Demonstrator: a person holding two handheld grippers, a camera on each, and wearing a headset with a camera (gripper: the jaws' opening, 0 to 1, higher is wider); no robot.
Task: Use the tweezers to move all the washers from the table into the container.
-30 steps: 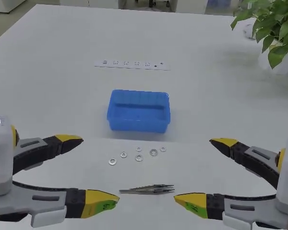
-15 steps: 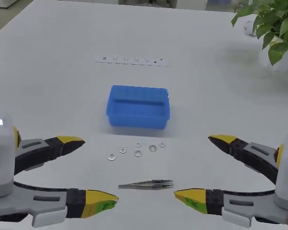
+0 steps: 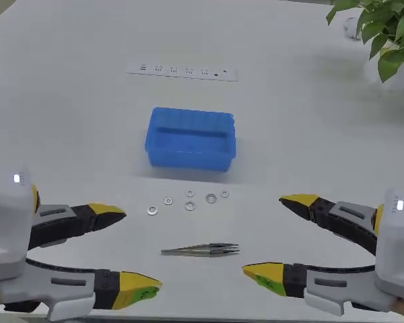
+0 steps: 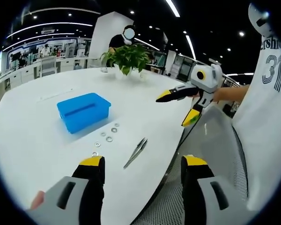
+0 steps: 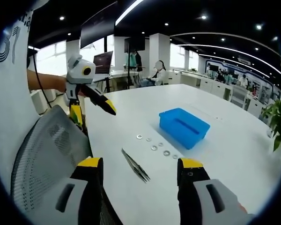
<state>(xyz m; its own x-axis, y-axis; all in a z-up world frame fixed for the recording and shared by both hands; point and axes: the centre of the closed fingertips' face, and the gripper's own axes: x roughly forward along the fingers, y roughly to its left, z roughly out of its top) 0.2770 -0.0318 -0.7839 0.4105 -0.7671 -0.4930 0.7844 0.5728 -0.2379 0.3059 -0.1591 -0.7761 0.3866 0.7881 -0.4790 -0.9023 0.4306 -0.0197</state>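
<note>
A blue container (image 3: 190,138) stands mid-table, empty as far as I can see. Several small metal washers (image 3: 188,200) lie in a loose row just in front of it. Closer to the front edge lie the steel tweezers (image 3: 200,249), flat and untouched. My left gripper (image 3: 141,250) is open to the left of the tweezers, and my right gripper (image 3: 262,235) is open to their right; both hold nothing. The left gripper view has the tweezers (image 4: 136,152), washers (image 4: 107,138) and container (image 4: 83,111) ahead of its jaws. In the right gripper view the tweezers (image 5: 135,165) lie between the jaws.
A white power strip (image 3: 182,71) lies behind the container. A potted plant (image 3: 384,33) stands at the far right corner. A grey mesh chair (image 5: 51,154) sits against the table's front edge. Bare tabletop surrounds the washers.
The head camera has tilted, so everything sits higher in the picture. Both grippers stay open on either side of the tweezers. Tweezers and washers have not moved.
</note>
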